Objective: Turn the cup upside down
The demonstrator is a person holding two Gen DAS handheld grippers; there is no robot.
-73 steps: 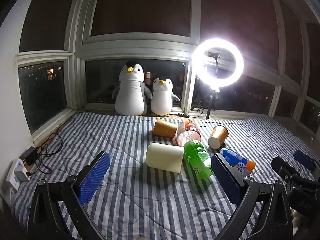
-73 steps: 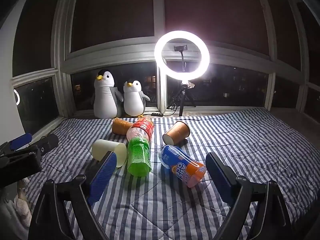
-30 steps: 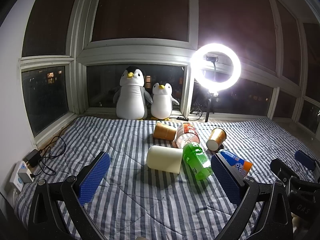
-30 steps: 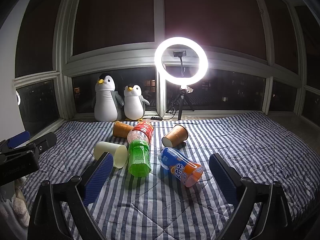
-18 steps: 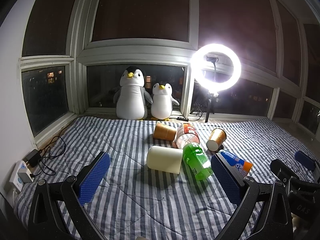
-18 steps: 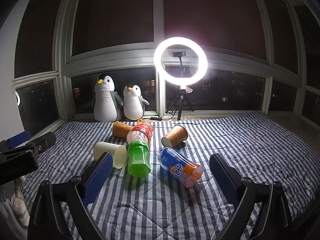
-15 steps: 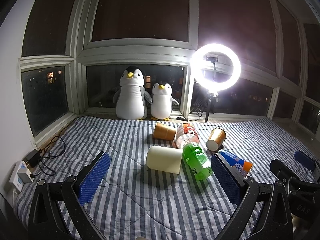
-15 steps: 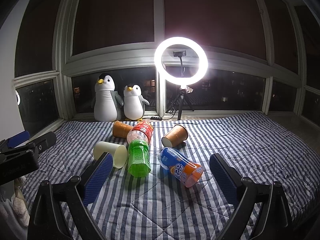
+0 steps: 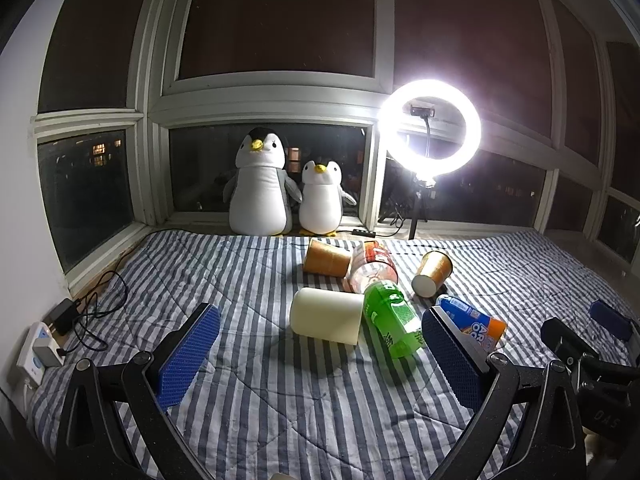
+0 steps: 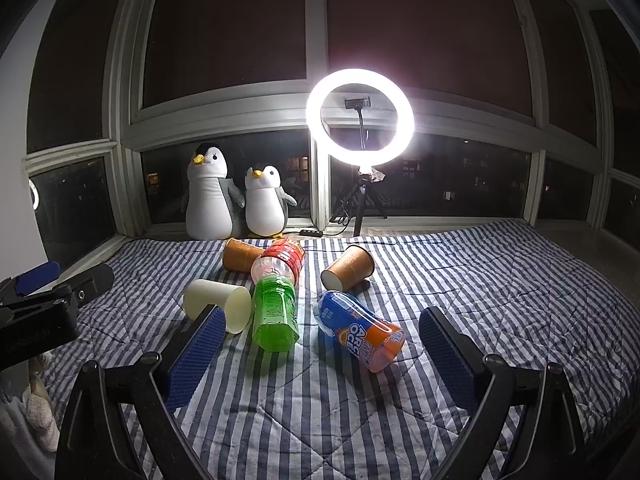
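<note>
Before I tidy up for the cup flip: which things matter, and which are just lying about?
Job:
cream cup
two brown cups
left gripper
right gripper

Lying about:
green bottle
red bottle
blue-orange bottle
penguins
ring light

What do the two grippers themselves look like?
Both match: the left gripper and right gripper have black speckled arched frames with round bolts and flat fingers faced with blue textured pads. No sleeves or cables show on them.
</note>
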